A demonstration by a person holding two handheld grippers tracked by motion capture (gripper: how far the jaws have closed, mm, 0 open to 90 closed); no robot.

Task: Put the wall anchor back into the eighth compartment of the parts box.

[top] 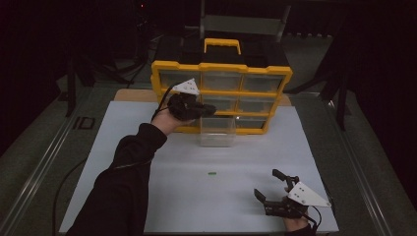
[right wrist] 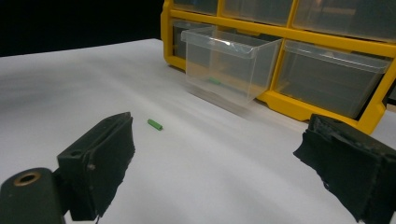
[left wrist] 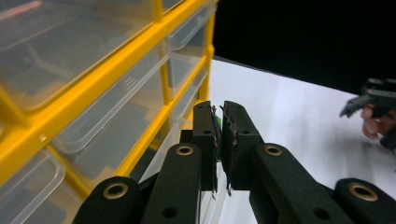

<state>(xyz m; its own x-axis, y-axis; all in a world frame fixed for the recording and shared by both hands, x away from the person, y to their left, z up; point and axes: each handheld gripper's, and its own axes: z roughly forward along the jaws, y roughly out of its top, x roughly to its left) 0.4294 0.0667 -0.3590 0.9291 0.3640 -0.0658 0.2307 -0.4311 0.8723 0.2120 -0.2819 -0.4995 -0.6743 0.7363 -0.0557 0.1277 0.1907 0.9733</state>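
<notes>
A yellow organizer with clear drawers stands at the back of the white board. One clear drawer is pulled out at its bottom row, and the right gripper view shows a small green piece inside that drawer. My left gripper hovers just above the drawer, at the organizer's front. Its jaws are shut on a small green piece that peeks out between the pads. Another green piece lies on the board. My right gripper rests near the front right with its jaws wide open and nothing between them.
The white board covers the table between me and the organizer. A black case with a yellow handle stands behind the organizer. Metal rails run along both sides of the table. My left sleeve crosses the board's left half.
</notes>
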